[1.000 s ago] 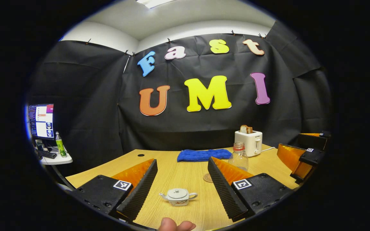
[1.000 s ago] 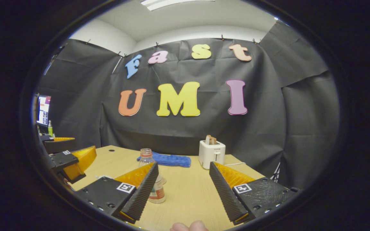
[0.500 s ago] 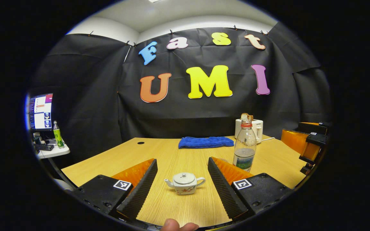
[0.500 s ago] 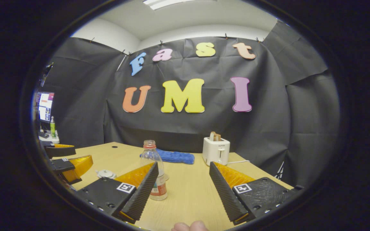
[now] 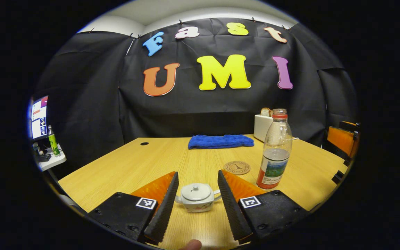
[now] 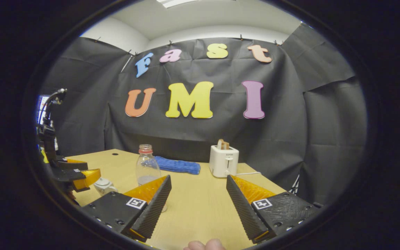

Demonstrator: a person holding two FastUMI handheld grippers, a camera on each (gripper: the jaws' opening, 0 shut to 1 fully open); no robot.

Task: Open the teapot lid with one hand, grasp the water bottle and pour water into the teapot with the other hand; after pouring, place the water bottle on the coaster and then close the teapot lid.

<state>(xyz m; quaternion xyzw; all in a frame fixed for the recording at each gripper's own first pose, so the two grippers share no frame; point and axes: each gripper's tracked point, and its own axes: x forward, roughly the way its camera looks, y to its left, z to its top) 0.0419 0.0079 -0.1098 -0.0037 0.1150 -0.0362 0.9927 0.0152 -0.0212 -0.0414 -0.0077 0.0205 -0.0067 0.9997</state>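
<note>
A small white teapot [image 5: 197,197] with its lid on stands on the wooden table [image 5: 144,163], right between the fingers of my open left gripper [image 5: 196,201]. A clear water bottle [image 5: 274,153] with a red neck ring and no cap stands upright to the right. A round cork coaster [image 5: 236,167] lies just left of the bottle. In the right gripper view, my right gripper [image 6: 198,205] is open with nothing in it; the water bottle [image 6: 147,166] stands behind its left finger, and the teapot [image 6: 103,185] sits by the left gripper [image 6: 78,175] at far left.
A folded blue cloth [image 5: 220,141] lies at the back of the table. A white toaster [image 6: 223,160] with bread in it stands at the back right. A side shelf with a monitor [image 5: 39,118] and a green bottle [image 5: 52,140] is off the table's left.
My left gripper has come down and forward, so the teapot now sits between its fingers, and its jaws have narrowed a little. The right gripper has shifted slightly and stays open.
</note>
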